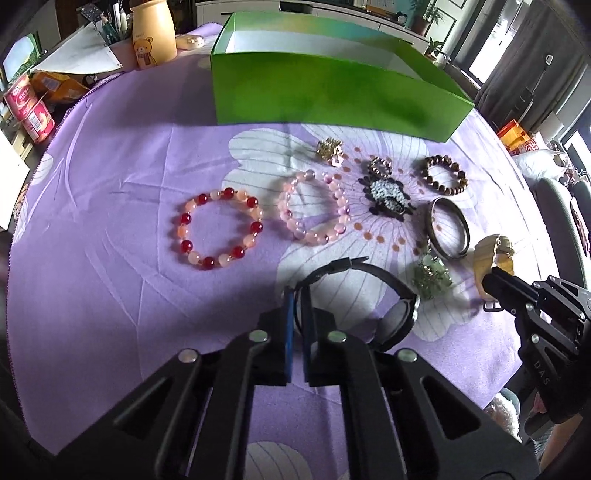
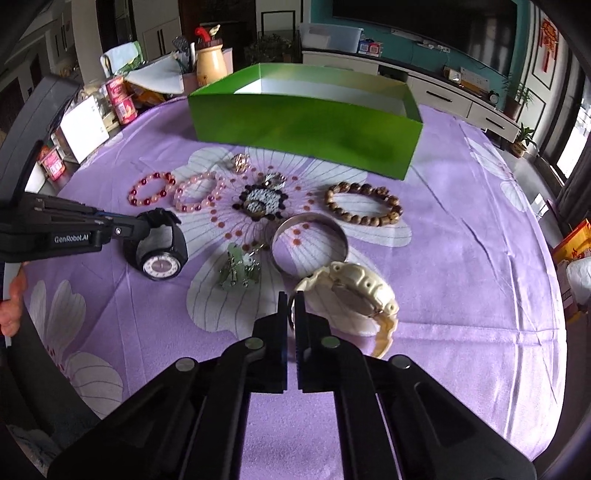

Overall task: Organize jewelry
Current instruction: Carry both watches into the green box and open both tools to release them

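Note:
My left gripper [image 1: 297,295] is shut on the strap of a black watch [image 1: 391,314], which stands on edge on the purple cloth. In the right wrist view, the left gripper [image 2: 142,223] comes in from the left onto the black watch [image 2: 160,254]. My right gripper [image 2: 291,299] is shut on the strap of a cream watch [image 2: 354,284]. In the left wrist view, the right gripper [image 1: 489,282] grips the cream watch [image 1: 495,254] at the far right. An open green box [image 1: 332,92] stands behind the jewelry.
Laid out on the flowered cloth are a red bead bracelet [image 1: 218,229], a pink bead bracelet [image 1: 314,206], a panda brooch [image 1: 388,195], a brown bead bracelet [image 1: 445,173], a metal bangle [image 1: 466,230] and a green charm [image 1: 430,277]. Tins and a bear jar [image 1: 153,33] crowd the far left.

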`<state>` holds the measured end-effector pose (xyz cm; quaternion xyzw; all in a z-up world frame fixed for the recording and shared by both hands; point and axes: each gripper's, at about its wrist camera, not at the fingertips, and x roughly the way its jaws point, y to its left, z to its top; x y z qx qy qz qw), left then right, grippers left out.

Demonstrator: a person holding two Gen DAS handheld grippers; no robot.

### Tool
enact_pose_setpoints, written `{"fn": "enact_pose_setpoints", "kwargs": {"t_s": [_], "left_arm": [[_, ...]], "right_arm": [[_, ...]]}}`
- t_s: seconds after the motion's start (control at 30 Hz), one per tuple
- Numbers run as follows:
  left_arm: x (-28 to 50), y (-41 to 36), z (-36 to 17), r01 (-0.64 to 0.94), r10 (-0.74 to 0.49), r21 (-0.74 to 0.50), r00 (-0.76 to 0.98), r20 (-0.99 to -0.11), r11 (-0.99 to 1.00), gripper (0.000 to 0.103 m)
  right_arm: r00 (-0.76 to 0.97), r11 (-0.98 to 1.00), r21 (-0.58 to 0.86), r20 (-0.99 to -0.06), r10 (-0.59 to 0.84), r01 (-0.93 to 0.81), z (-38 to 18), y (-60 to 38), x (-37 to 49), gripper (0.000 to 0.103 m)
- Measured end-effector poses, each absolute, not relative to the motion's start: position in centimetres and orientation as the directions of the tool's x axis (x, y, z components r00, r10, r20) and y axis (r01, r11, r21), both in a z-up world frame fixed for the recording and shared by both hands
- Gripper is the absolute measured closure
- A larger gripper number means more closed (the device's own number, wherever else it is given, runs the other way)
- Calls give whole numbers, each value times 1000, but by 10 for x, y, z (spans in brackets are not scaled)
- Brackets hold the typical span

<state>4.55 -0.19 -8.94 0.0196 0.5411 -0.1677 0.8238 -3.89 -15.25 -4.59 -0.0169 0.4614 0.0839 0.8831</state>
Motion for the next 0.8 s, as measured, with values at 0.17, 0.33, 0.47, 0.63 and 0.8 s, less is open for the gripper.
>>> {"fn": "enact_pose_setpoints", "kwargs": {"t_s": [0.17,0.33,0.47,0.63,0.8], "left_arm": [[43,-6,-71,317,-268,-143,397,-878,938,100],[48,-12,-49,338,-283,-135,440,-852,931,100],[62,-18,-31,345,-290,-126,477,-830,930,100],[85,-25,-11,342,-278,-97,534,-798,935,100],[115,-32,5,325,-270,-87,577,-770,942,100]], "right_arm": [[595,986,77,-790,150,-146,-27,-162,-41,100],[638,985,89,-752,165,-150,-5,-164,-37,100],[669,987,80,-727,155,-142,10,-165,-24,100],[709,990,63,-692,135,-127,29,-170,1,100],[738,992,65,-664,124,-108,44,-176,34,100]]}}
